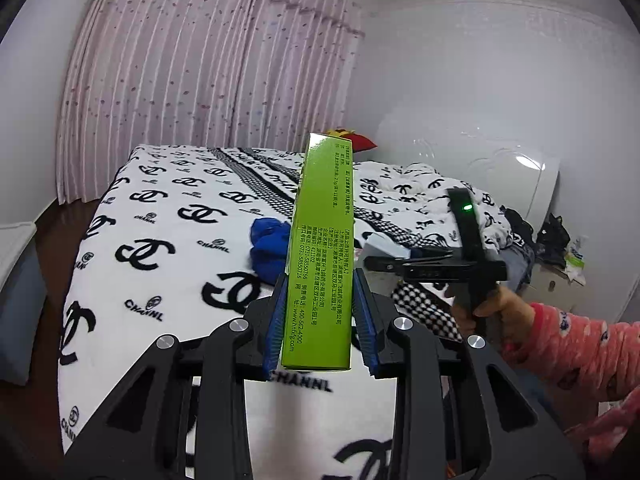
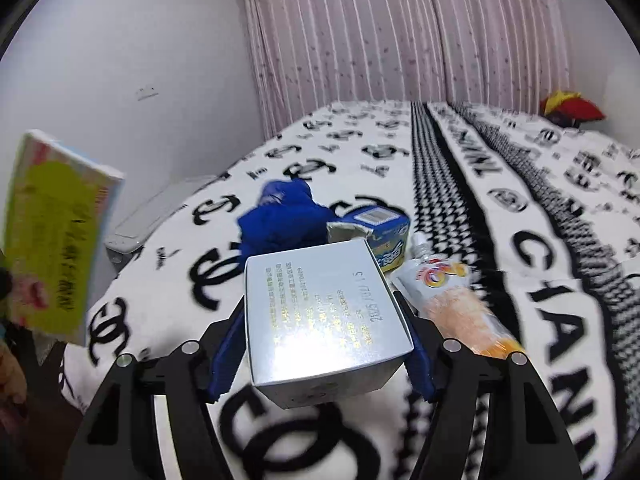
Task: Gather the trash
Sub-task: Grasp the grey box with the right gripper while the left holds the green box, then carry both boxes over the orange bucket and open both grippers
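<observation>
My left gripper point(image 1: 320, 312) is shut on a long green box point(image 1: 322, 248) and holds it upright above the bed; the box also shows at the left of the right wrist view point(image 2: 56, 240). My right gripper point(image 2: 320, 344) is shut on a silver box point(image 2: 324, 316) just above the blanket. It also shows from the side in the left wrist view point(image 1: 404, 262). On the bed lie a crumpled blue bag point(image 2: 284, 220), a small blue-and-yellow carton point(image 2: 384, 236) and an orange drink pouch point(image 2: 452, 304).
The bed has a black-and-white logo blanket point(image 1: 160, 216). A pink curtain point(image 1: 192, 80) hangs behind it. A red and yellow cushion point(image 2: 572, 110) lies at the far corner. A white headboard point(image 1: 500, 168) and a cluttered nightstand point(image 1: 560, 268) stand at the right.
</observation>
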Demonstrator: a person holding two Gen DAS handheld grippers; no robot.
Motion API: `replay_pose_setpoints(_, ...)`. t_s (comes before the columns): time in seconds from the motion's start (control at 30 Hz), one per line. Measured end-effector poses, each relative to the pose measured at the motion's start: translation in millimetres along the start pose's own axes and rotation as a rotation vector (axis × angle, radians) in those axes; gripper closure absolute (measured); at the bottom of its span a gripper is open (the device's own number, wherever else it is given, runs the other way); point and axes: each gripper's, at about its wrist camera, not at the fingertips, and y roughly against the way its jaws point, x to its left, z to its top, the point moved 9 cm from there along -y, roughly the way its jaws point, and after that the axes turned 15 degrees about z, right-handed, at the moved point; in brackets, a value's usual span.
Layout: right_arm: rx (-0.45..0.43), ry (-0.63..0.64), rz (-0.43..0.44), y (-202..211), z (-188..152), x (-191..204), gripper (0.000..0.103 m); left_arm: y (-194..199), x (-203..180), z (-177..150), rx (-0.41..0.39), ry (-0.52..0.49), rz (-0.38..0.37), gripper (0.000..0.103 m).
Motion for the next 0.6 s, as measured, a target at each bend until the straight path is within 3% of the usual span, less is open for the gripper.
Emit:
replay_pose_setpoints(0.2,-0.044,0.032,0.015,71.5,-20.5,42.5,0.037,25.4,-28.5,-7.8,-0.013,-0.022,-0.034,0.072)
replay_pose_setpoints(0.4,-0.065,0.029,0.036,136.9,-68.0,74.3,0.037,60.7,-62.9,-30.3,-0.017,-0.039,-0.07,0.072)
replay_pose_setpoints(0.6,-0.019,0.032,0.036,162.8,-121.7,86.9,0.037,88.8,-91.7,-70.0,0.034,-0.036,-0.101,0.072)
